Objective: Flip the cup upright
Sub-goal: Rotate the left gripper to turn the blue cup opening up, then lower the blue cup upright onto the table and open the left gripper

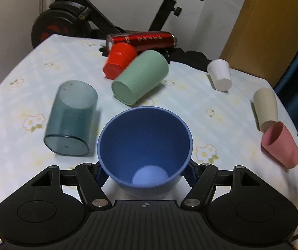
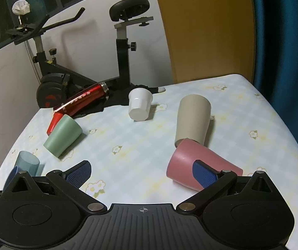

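Note:
My left gripper (image 1: 144, 174) is shut on a blue cup (image 1: 144, 145), held upright with its mouth toward the camera; its edge shows in the right wrist view (image 2: 11, 174). My right gripper (image 2: 142, 174) is open and empty above the table, with one finger in front of a pink cup (image 2: 192, 162) that lies on its side. The pink cup also shows in the left wrist view (image 1: 280, 145). Other cups lie on their sides: a clear teal one (image 1: 71, 118), a green one (image 1: 140, 77), a red one (image 1: 118, 60), a white one (image 1: 221, 75) and a beige one (image 1: 265, 108).
A floral tablecloth covers the table (image 1: 34, 79). A red metal flask (image 1: 142, 39) lies at the far edge on dark cloth. An exercise bike (image 2: 51, 79) stands behind the table, a wooden panel (image 2: 207, 31) and blue curtain (image 2: 284, 41) at the right.

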Demonstrator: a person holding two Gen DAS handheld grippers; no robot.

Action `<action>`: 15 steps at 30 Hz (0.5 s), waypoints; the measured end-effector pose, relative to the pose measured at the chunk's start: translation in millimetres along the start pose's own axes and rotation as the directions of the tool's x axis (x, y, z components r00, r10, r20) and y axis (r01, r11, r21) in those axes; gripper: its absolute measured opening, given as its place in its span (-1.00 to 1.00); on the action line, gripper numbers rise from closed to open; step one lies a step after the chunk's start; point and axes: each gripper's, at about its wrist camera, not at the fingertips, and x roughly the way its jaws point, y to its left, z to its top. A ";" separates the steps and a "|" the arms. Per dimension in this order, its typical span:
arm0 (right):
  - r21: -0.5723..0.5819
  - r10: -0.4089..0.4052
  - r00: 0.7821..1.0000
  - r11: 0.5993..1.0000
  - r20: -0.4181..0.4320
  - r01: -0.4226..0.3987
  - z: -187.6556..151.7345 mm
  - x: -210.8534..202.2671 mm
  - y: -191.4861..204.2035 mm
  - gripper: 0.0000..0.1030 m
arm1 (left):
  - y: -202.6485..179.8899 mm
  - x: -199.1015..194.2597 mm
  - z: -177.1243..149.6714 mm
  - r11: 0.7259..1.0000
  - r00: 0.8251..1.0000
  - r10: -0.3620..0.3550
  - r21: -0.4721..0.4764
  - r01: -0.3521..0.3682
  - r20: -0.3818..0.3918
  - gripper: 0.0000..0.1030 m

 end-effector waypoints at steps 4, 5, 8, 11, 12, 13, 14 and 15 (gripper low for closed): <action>-0.003 0.000 1.000 1.000 -0.005 0.000 -0.3 0.2 0.4 0.99 | -1.5 2.3 2.9 0.999 1.000 0.026 0.018 -0.026 0.017 0.39; -0.005 0.000 1.000 1.000 -0.006 0.000 -0.4 0.2 0.9 0.99 | -3.2 3.7 4.3 0.999 0.999 0.035 0.027 -0.036 0.023 0.39; -0.007 0.000 1.000 1.000 -0.009 0.000 -0.5 0.6 0.8 0.99 | -7.6 8.5 8.5 0.997 0.998 0.058 0.047 -0.060 0.040 0.39; -0.009 -0.001 1.000 1.000 -0.012 0.001 -0.4 0.8 1.3 0.99 | -9.6 12.5 12.3 0.995 0.996 0.072 0.068 -0.076 0.057 0.39; -0.011 -0.002 1.000 1.000 -0.012 0.001 -0.4 0.8 1.8 0.99 | -11.1 13.9 13.3 0.994 0.995 0.078 0.073 -0.082 0.063 0.39; -0.012 -0.002 1.000 1.000 -0.013 0.002 -0.5 0.9 1.9 0.99 | -12.4 15.6 14.4 0.993 0.994 0.084 0.079 -0.089 0.068 0.39; -0.013 -0.002 1.000 1.000 -0.013 0.002 -0.4 0.9 1.9 0.99 | -13.8 17.1 15.9 0.992 0.993 0.089 0.085 -0.096 0.073 0.39; -0.013 -0.003 1.000 1.000 -0.014 0.003 -0.4 1.0 2.1 0.99 | -15.3 18.3 17.4 0.991 0.992 0.094 0.089 -0.101 0.079 0.39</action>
